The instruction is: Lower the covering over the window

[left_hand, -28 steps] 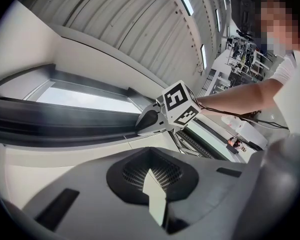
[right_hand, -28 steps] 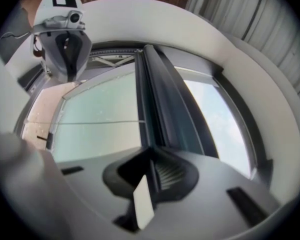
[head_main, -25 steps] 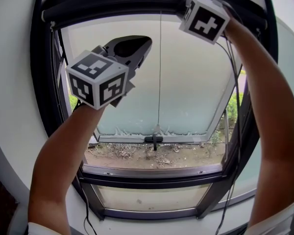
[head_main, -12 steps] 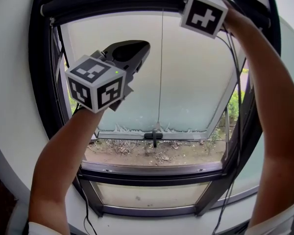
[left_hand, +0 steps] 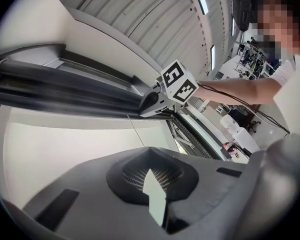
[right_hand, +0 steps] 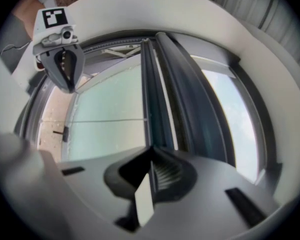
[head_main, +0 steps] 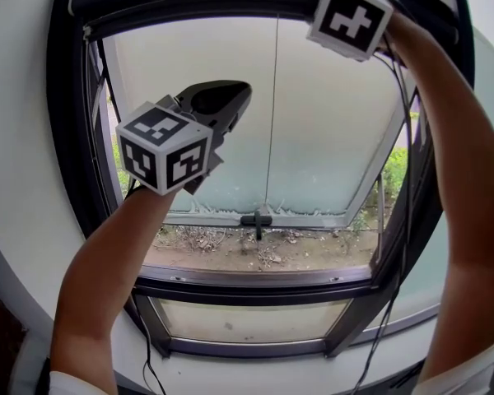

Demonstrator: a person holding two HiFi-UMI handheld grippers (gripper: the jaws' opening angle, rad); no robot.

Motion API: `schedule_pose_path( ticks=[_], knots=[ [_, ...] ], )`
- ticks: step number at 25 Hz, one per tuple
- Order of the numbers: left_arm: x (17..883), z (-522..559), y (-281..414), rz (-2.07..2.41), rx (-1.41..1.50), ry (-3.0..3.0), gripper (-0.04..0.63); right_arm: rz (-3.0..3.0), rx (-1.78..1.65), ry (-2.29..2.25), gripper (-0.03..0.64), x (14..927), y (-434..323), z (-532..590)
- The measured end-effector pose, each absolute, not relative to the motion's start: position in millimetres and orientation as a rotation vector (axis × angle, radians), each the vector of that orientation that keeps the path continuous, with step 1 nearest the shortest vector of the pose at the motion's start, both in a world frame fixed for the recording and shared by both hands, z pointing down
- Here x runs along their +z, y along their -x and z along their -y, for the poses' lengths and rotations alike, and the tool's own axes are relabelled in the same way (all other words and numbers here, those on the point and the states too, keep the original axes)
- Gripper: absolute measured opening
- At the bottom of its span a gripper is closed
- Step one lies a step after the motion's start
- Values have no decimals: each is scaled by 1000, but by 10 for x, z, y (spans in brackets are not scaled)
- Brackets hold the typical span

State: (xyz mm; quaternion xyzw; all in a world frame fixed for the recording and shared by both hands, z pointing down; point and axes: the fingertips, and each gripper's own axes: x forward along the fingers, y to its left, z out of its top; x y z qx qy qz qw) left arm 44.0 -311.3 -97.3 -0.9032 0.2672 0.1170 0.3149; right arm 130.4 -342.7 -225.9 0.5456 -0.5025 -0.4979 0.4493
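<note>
Closest to me, my left gripper sits mid-left, jaws clamped together on nothing. My right gripper is up in the upper right. Its jaws have just been closing and look pinched on the bottom edge of the roller blind, which is rolled up across the top of the frame. I'd guess light, floppy fabric with a stiff bottom bar, so grab the bar, not the cloth. Behind it the frosted pane tilts outward, with a thin cord hanging mid-window. There's open room straight down to the lower frame bar.
</note>
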Motion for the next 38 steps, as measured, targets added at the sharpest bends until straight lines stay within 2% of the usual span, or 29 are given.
schedule_pose_path(
  ticks=[15,38],
  knots=[
    [-448,3036,-319,-698,319,2487,18,1313,-1115,-1214,34,-1329,-1328,3411],
    [133,2969,-355,-689,285,2561,18,1349,-1148,-1223,35,-702,-1316,3412]
  ],
)
